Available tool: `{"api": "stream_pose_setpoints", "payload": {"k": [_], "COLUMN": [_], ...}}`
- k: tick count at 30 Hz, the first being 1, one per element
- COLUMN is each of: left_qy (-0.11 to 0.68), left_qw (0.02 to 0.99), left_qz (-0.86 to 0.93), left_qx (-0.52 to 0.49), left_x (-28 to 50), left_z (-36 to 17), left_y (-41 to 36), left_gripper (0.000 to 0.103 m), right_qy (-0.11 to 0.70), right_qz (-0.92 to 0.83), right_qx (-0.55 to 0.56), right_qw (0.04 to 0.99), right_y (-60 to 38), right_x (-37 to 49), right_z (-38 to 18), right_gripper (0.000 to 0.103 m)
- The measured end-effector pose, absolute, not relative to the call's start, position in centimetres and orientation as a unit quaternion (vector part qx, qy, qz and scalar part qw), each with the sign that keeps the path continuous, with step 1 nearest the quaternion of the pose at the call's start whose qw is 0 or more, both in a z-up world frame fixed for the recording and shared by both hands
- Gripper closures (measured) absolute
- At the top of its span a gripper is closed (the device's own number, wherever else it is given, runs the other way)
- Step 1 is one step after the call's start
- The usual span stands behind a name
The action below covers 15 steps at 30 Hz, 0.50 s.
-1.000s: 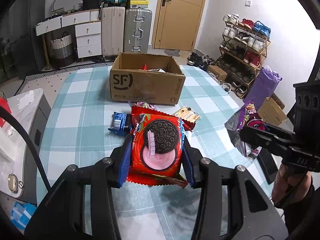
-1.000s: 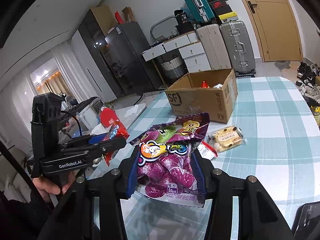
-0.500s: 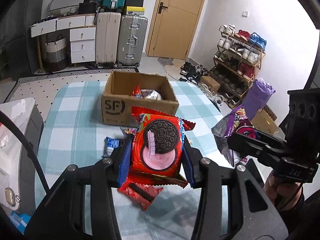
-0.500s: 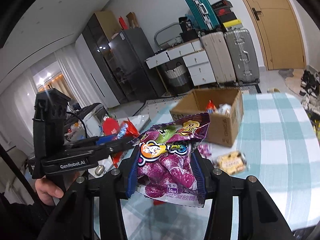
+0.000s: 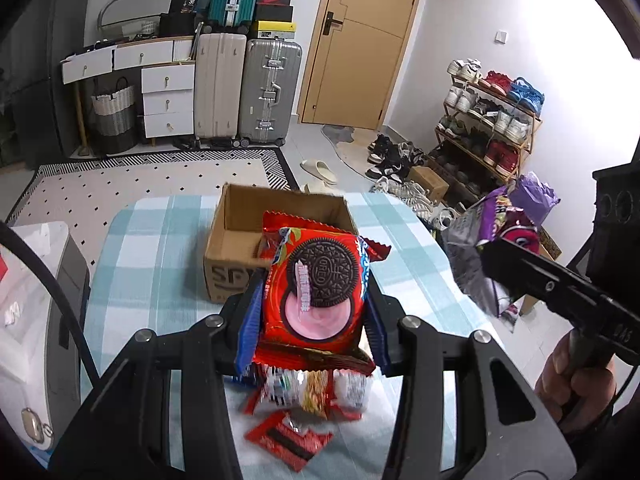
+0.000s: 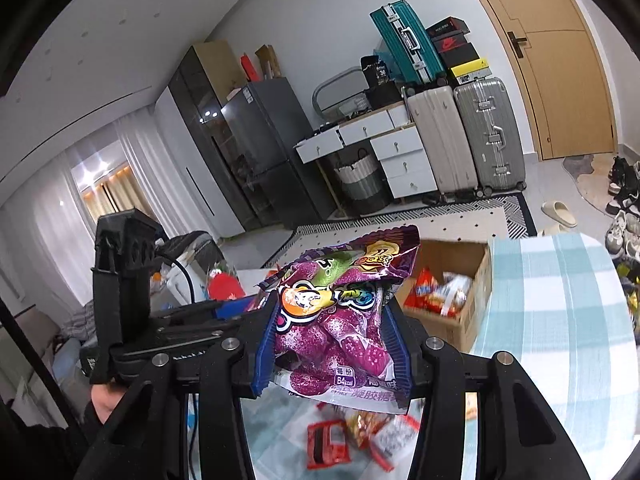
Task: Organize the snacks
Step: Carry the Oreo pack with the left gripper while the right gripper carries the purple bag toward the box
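Above the checked table [image 5: 152, 264], each gripper carries one snack pack near the cardboard box [image 5: 236, 236].

The left gripper [image 5: 312, 316] has its blue fingers [image 5: 249, 320] pressed narrow against the sides of a red cookie pack [image 5: 316, 292], which hangs clear of the tablecloth in front of the open box. The right gripper [image 6: 332, 344] is likewise clamped on a purple candy bag [image 6: 340, 320], its fingers [image 6: 394, 344] squeezing both edges, with the bag lifted off the table and the box behind it to the right. That box [image 6: 460, 320] already holds a few wrapped snacks [image 6: 436, 292]. More small packets [image 5: 304, 396] lie loose on the table below the held cookie pack, among them a flat red wrapper [image 5: 288, 440].
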<state>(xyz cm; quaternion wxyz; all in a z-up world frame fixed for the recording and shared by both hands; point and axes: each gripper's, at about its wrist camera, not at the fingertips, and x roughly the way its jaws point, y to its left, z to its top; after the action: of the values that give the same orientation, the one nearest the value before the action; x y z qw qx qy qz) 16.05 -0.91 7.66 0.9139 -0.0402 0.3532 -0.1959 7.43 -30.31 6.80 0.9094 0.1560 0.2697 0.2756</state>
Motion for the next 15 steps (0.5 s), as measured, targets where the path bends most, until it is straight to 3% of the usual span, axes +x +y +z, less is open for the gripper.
{"api": "stream_pose_setpoints", "payload": {"k": [15], "left_qy": [0.367], "left_qw": [0.912], "left_qz": [-0.178], "left_qx": [-0.035], "left_x": [26.3], "left_z": [10.3], "left_y": [-3.0], "left_gripper": [0.061], "right_qy": [0.265], "right_qz": [0.266], "right_qx": [0.152], "right_qw": [0.914], "right_y": [-30.3], "right_x": [15.6], "right_z": [10.9], "right_gripper": [0.055]}}
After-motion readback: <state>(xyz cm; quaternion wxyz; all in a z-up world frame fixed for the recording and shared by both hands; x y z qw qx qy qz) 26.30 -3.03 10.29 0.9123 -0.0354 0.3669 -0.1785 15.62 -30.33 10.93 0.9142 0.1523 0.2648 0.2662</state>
